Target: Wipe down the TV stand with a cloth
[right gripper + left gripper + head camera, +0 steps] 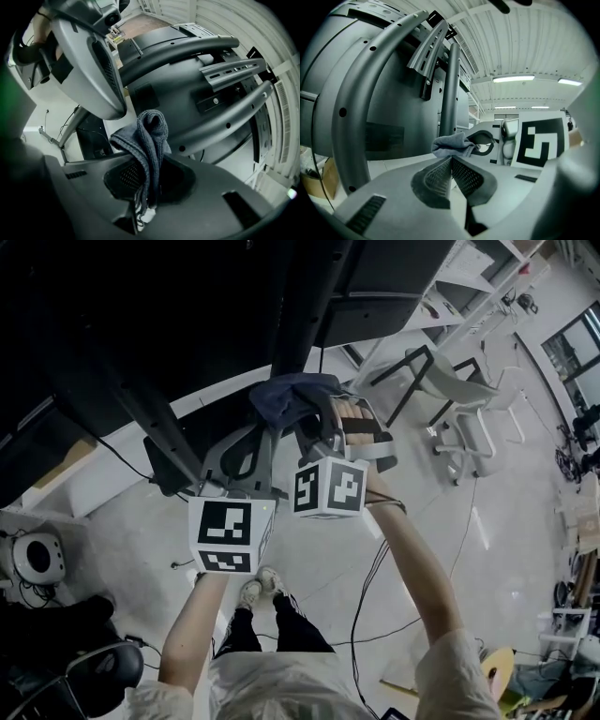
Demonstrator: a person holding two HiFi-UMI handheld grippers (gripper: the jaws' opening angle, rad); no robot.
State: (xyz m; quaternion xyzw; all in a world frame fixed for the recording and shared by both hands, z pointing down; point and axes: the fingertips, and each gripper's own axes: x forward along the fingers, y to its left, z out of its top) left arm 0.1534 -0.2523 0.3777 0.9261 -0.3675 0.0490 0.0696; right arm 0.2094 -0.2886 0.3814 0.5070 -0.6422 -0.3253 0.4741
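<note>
While the head view looks down on both arms, they reach forward side by side with bent elbows toward the dark TV stand (155,423). The left gripper (265,432) and the right gripper (314,418) meet tip to tip under a grey-blue cloth (286,393) bunched over their front ends. The right hand (361,420) wraps its handle, and both marker cubes face back to the person. From the left gripper view, this gripper's jaws are pressed together with nothing between the pads. The cloth (451,144) sits just past their tips, and I cannot tell if an edge is nipped there. Beyond it rises the upright post (450,93) of the stand. From the right gripper view, the jaws are clamped on the cloth (150,136), which stands up out of them in a fold and hangs a little to the left of the tips. A curved bar (225,126) with holes runs just beyond. I judge the cloth is held bunched so that a thick pad can rub the bars, and the left gripper waits near to arrange it.
</note>
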